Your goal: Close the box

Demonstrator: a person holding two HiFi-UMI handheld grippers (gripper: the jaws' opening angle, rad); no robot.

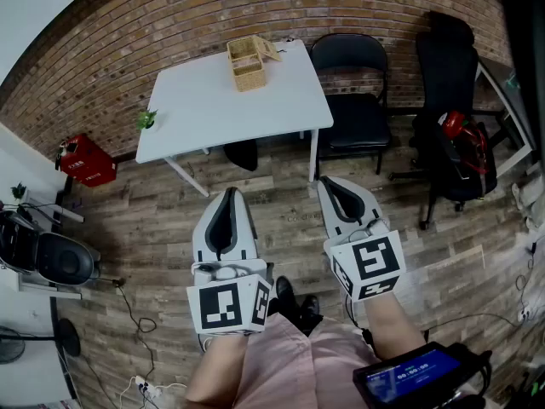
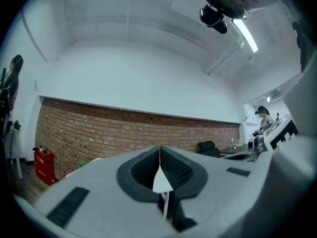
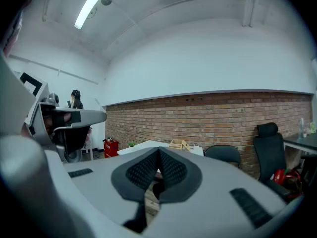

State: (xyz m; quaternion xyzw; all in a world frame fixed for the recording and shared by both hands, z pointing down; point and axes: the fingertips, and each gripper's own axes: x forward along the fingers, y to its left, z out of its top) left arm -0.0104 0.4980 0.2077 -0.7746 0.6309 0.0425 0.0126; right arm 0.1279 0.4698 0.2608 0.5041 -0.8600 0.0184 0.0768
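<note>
A small woven box (image 1: 248,63) with its lid tipped open stands near the back right of a white table (image 1: 204,109); the right gripper view shows the box (image 3: 179,145) far off. My left gripper (image 1: 228,196) is held over the wooden floor in front of the table, jaws shut with nothing between them, its tip (image 2: 159,151) pointing at the brick wall. To its right, my right gripper (image 1: 330,187) is also shut and empty, its tip (image 3: 158,153) aimed toward the table. Both are well short of the box.
A black folding chair (image 1: 358,100) stands right of the table, and an office chair (image 1: 447,75) with a red and black bag (image 1: 468,147) further right. A red case (image 1: 83,160) sits by the brick wall at left. Cables (image 1: 140,326) trail on the floor.
</note>
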